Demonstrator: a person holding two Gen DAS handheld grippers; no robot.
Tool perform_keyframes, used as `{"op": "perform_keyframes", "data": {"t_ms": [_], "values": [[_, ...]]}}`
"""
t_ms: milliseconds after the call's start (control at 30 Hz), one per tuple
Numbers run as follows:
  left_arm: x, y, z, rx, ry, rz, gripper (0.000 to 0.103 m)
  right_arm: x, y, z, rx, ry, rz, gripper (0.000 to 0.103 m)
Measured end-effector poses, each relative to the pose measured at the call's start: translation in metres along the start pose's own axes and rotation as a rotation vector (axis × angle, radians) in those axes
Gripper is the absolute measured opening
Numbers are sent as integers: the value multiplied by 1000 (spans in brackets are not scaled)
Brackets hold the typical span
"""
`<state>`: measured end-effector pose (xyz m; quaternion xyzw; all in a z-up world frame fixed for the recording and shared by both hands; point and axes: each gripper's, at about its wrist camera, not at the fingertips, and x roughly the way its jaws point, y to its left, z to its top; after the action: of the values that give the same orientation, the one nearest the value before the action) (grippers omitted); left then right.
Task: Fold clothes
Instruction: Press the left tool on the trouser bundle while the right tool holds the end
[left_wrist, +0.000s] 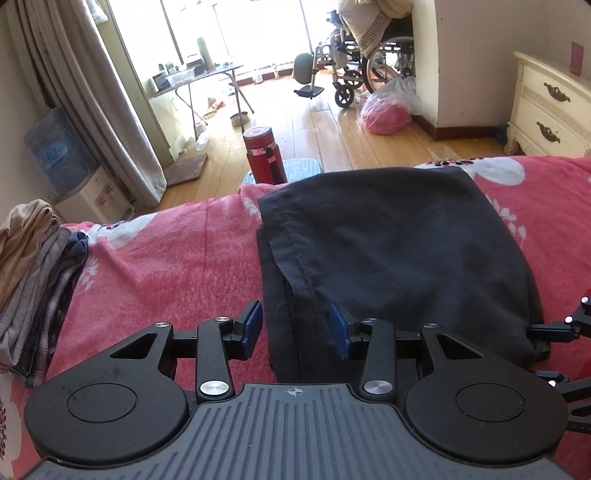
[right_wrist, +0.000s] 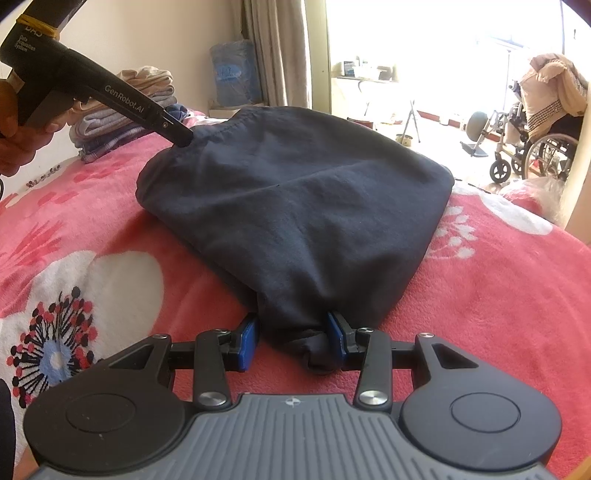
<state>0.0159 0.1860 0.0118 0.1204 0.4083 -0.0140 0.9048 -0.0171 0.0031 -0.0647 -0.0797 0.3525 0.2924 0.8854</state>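
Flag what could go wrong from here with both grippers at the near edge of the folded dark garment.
1. The left gripper straddles the dark navy folded cloth garment at its layered hem with pads apart; closing may catch only some layers, so the fold could skew.
2. The right gripper has only a small bunched corner between its pads; it might slip on lifting.
3. The pink floral fleece blanket could get pinched too.

Left wrist view: low over pink floral blanket (left_wrist: 166, 258), close behind left gripper (left_wrist: 297, 326), facing across bed toward sunlit window and wheelchair (left_wrist: 369, 70). Right wrist view: equally low, close behind right gripper (right_wrist: 291, 341), angled from other side. Shared: dark folded garment (left_wrist: 399, 240) (right_wrist: 295, 206), clothes stack (left_wrist: 33, 273) (right_wrist: 122, 122), wheelchair (right_wrist: 532, 147).
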Motion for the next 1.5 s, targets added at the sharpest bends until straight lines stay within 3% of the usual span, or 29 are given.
{"op": "perform_keyframes", "data": {"t_ms": [367, 767, 1500], "values": [[1, -1, 1, 6, 0, -11, 40, 0, 0, -1, 0, 1, -1, 43], [26, -22, -11, 12, 46, -83, 40, 0, 0, 0, 1, 1, 0, 43], [39, -23, -15, 13, 62, -77, 42, -1, 0, -1, 4, -2, 2, 43]]}}
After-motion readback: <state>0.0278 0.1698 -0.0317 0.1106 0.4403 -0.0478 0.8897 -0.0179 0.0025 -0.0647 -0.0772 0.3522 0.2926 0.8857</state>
